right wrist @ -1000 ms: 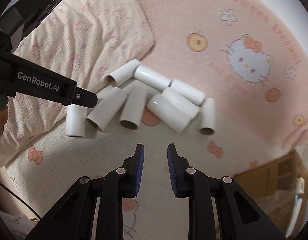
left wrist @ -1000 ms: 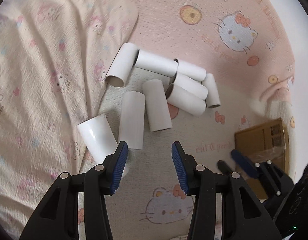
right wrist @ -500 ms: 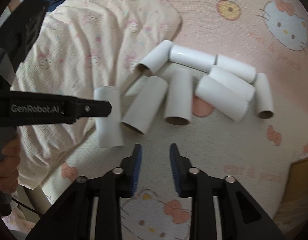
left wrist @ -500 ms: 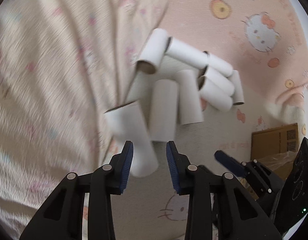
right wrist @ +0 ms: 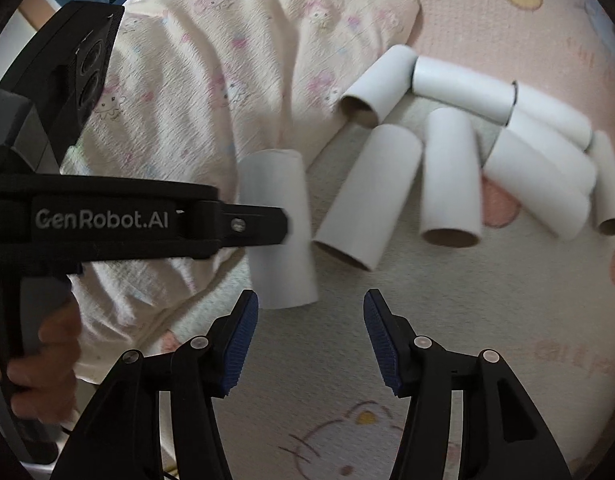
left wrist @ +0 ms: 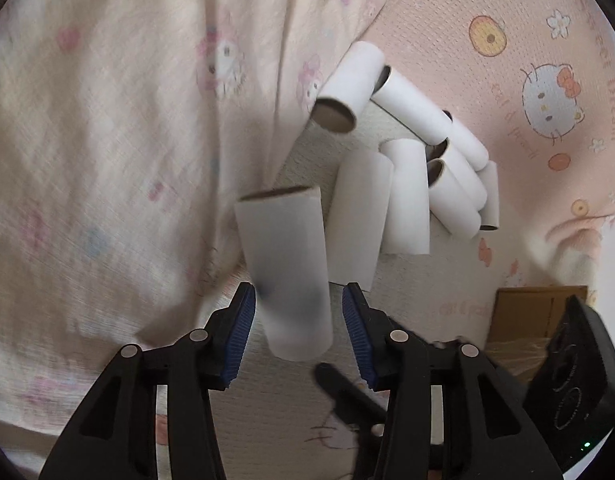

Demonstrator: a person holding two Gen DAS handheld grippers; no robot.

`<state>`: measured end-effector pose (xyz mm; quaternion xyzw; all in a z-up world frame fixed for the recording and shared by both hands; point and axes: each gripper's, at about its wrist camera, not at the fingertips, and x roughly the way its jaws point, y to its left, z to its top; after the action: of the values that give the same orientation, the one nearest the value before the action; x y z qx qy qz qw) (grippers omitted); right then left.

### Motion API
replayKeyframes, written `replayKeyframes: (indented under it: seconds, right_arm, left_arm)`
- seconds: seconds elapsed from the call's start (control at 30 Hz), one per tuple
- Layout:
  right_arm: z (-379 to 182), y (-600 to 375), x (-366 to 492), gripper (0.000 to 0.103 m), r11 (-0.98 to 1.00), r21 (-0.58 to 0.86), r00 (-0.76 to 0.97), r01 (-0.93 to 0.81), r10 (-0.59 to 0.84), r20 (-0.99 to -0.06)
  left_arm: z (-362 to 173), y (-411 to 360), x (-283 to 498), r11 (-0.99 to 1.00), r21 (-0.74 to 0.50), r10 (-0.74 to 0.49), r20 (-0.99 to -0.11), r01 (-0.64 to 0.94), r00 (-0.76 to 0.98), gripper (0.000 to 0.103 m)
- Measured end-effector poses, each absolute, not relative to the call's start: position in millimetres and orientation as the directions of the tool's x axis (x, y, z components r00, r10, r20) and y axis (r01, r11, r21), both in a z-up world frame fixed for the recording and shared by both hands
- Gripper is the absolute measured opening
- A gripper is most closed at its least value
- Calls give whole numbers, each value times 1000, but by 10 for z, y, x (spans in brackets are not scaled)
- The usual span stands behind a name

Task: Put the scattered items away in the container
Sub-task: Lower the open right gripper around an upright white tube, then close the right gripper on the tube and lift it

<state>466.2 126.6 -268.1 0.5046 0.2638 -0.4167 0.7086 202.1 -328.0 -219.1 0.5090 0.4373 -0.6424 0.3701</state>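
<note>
Looking down on a pink bedsheet [left wrist: 507, 20] printed with cartoon cats, flowers and orange dots, with a rumpled cream blanket [left wrist: 107, 120] crowding in from the left and overlapping the sheet's edge.

Finding a loose cluster of white cardboard tubes [left wrist: 407, 200] lying on their sides on the sheet, several touching or leaning on one another, two of them butting up against the blanket's fold. Seeing one more tube [left wrist: 287, 272] apart from the cluster, at the blanket's edge, sitting between the tongs of the left gripper [left wrist: 298, 336]. Holding those tongs apart, having just been widening them, with a sliver of gap showing beside the right-hand pad; struggling to tell about the other pad because of motion blur.

Keeping the right gripper [right wrist: 310, 340] spread wide too, having just been opening it, with only bare sheet between its pads, near the end of that same tube.

Catching a brown cardboard box [left wrist: 531, 312] well to the right of the tubes, partly blocked by the right gripper's black body and cut off by the lens edge, so not showing its inside. Glimpsing a hand [right wrist: 39, 360] wrapped round the left gripper's handle, half out of frame.
</note>
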Motion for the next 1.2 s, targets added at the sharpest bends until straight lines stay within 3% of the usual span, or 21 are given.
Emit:
replayKeyframes:
  seconds: [0.07,0.1,0.23,0.57,0.73,1.2]
  right_arm:
    - [-2726,1241,4688,52,138,510,525,849,-318,-789]
    - [-2745,1228,4698,52,135,512,527,848,-316,-789]
    - [-2811,1176,4712,52,126,552,561,824,-311,-767]
    - [-2972,1117,4684,51,130,663,667,738,-287,-687]
    - [-2984,1160,4709,44,134,636,645,760,-272,-714]
    - [-3028,1589,4433,43,40,508,501,861,-245,-830]
  left_arm:
    - [-2250,-3279,2062,-315,-212,-21,-973,925,-230,45]
    - [-2273,-3277,2069,-307,-219,-18,-972,926,-236,39]
    - [-2325,-3270,2096,-304,-240,-12,-967,922,-255,33]
    - [-2365,-3143,2005,-353,-238,-3,-967,905,-256,33]
    - [-2363,-3069,1917,-399,-215,-5,-972,891,-237,33]
    - [-2620,-2530,1471,-467,-295,144,-956,834,-257,33]
